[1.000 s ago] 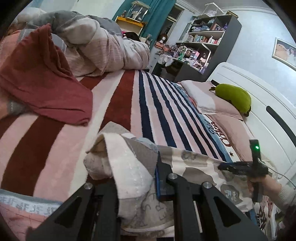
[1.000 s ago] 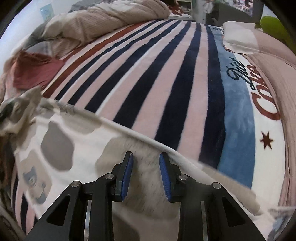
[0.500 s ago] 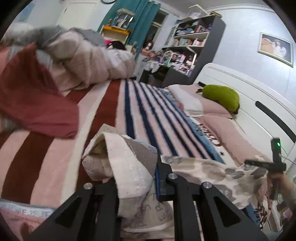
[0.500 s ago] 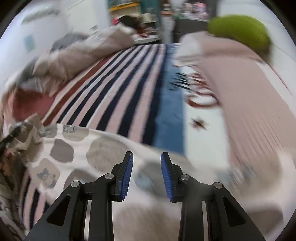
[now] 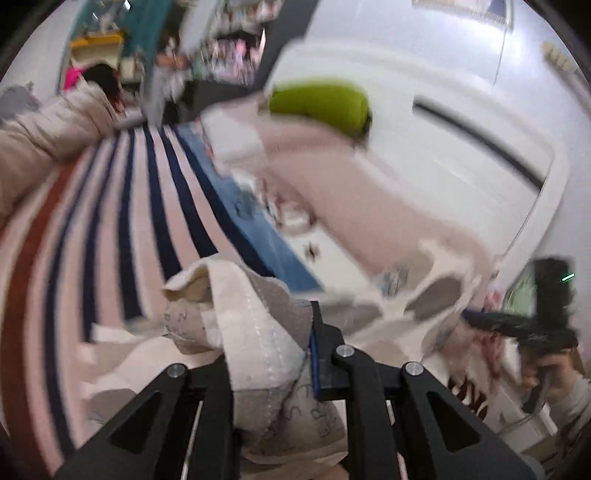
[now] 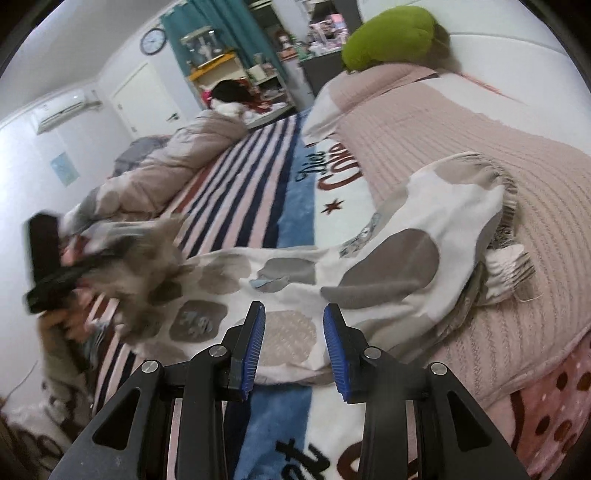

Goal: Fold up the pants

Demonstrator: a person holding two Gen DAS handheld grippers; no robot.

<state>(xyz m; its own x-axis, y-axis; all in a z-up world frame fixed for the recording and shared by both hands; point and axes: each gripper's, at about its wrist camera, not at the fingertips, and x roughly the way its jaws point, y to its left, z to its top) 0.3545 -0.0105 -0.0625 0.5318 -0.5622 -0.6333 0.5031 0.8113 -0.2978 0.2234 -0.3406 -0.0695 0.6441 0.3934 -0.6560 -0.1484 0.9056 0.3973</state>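
The pants (image 6: pixel 406 236) are cream with grey patches. They stretch across the bed, and their gathered waist end rests on the pink quilt (image 6: pixel 498 155). My left gripper (image 5: pixel 273 350) is shut on a bunched end of the pants (image 5: pixel 255 332), and the cloth hides its left finger. In the right wrist view the left gripper (image 6: pixel 55 273) is a blur at the far left, lifting that end. My right gripper (image 6: pixel 295 339) hovers just short of the pants' middle. Its jaws are opening and the blue pads (image 6: pixel 255 339) press on nothing. It also appears in the left wrist view, where the right gripper (image 5: pixel 517 328) is held in a hand.
A striped blanket (image 6: pixel 240 184) covers the bed, with a crumpled duvet (image 6: pixel 166 166) along its far side. A green plush (image 6: pixel 391 33) lies on the pillows by the white headboard (image 5: pixel 461 129). Shelves and a curtain stand beyond the bed.
Both views have swung toward the headboard. The right jaws have widened and the pants' waist end now lies on the pink quilt. The left gripper still holds its bunch of cloth.
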